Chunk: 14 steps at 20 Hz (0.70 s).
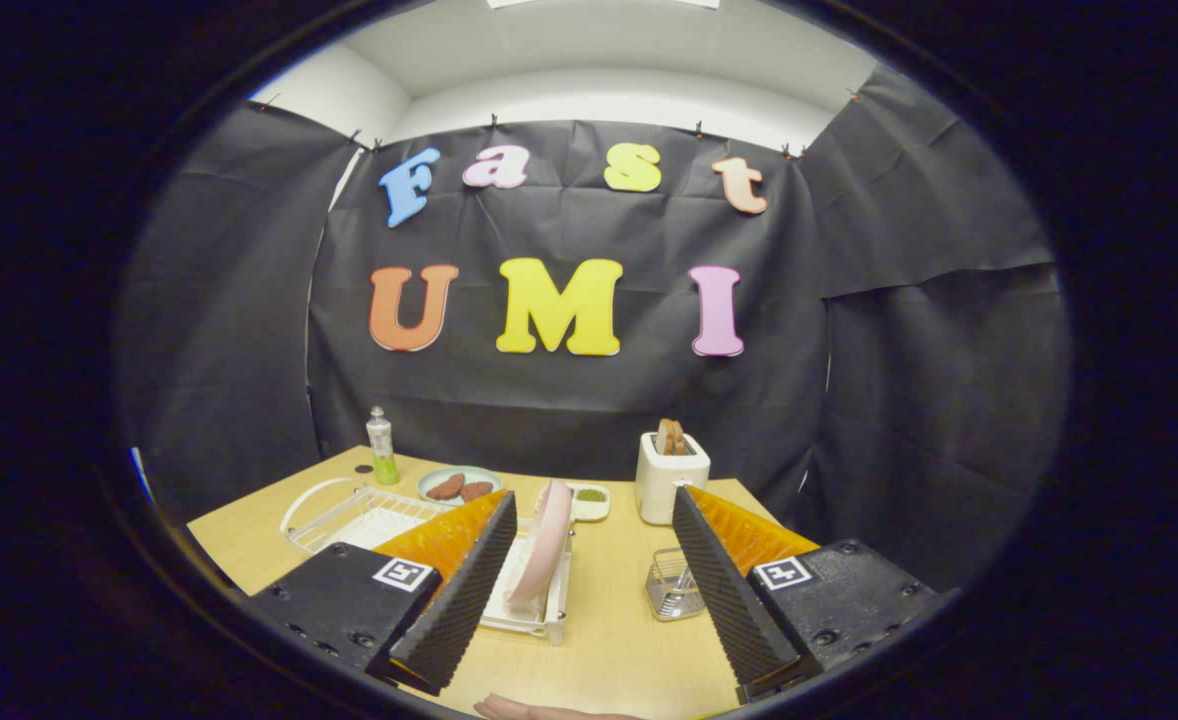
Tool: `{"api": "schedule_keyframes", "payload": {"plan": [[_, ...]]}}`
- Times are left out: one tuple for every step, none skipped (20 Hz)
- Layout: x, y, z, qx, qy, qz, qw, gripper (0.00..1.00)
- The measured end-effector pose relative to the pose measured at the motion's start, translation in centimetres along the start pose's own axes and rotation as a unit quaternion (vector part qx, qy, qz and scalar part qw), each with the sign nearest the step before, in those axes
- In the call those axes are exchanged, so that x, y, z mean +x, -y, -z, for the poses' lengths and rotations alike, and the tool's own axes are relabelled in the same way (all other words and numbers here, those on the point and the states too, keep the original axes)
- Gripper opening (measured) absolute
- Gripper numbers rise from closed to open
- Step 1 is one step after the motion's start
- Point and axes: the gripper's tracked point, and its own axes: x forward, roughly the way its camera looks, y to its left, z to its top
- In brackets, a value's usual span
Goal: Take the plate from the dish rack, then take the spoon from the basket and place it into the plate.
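Nearest, below the fingers: part of a hand (549, 709) rests on the wooden table (619, 640).
Gripper (594, 510) hangs above the table, jaws spread wide, nothing between the pads; ribbed black fingers (464, 590) angle inward toward the tips.
Just ahead, beside the left finger: pink plate (546, 540) standing on edge in the white dish rack (539, 615), tilted slightly; untouched.
Close by the right finger: small clear wire basket (671, 585) on the table, a spoon (685, 578) inside, only faintly visible through the mesh.
Beyond the fingertips: small white dish (591, 500) with something green, white toaster (669, 475) with toast in its slots.
Further left: teal plate (459, 484) with brown food; green bottle (381, 448) near the table's back edge
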Motion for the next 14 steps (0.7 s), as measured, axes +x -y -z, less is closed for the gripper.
{"api": "schedule_keyframes", "payload": {"plan": [[1.2,-0.6,0.0,-0.007,-0.018,0.001,1.0,1.0],[2.5,-1.0,0.0,-0.015,-0.033,0.005,0.999,1.0],[3.9,-1.6,0.1,-0.028,-0.058,0.007,0.998,1.0],[5.2,-2.3,0.2,-0.043,-0.075,0.004,0.996,1.0],[6.5,-2.7,-0.1,-0.06,-0.094,0.011,0.994,1.0],[7.8,-2.9,-0.3,-0.078,-0.113,0.016,0.99,1.0],[8.9,-3.2,-0.3,-0.093,-0.132,0.023,0.987,1.0],[10.2,-4.0,-0.6,-0.096,-0.148,0.018,0.984,0.99],[11.3,-4.5,-0.8,-0.095,-0.164,0.014,0.982,0.99],[12.5,-4.6,-0.7,-0.094,-0.186,0.018,0.978,0.97],[13.7,-4.3,-0.5,-0.094,-0.211,0.026,0.973,0.95],[14.7,-4.1,-0.2,-0.095,-0.237,0.035,0.966,0.94],[15.2,-3.9,0.1,-0.099,-0.263,0.046,0.959,0.92],[15.7,-3.6,0.5,-0.099,-0.286,0.06,0.951,0.91]]}}
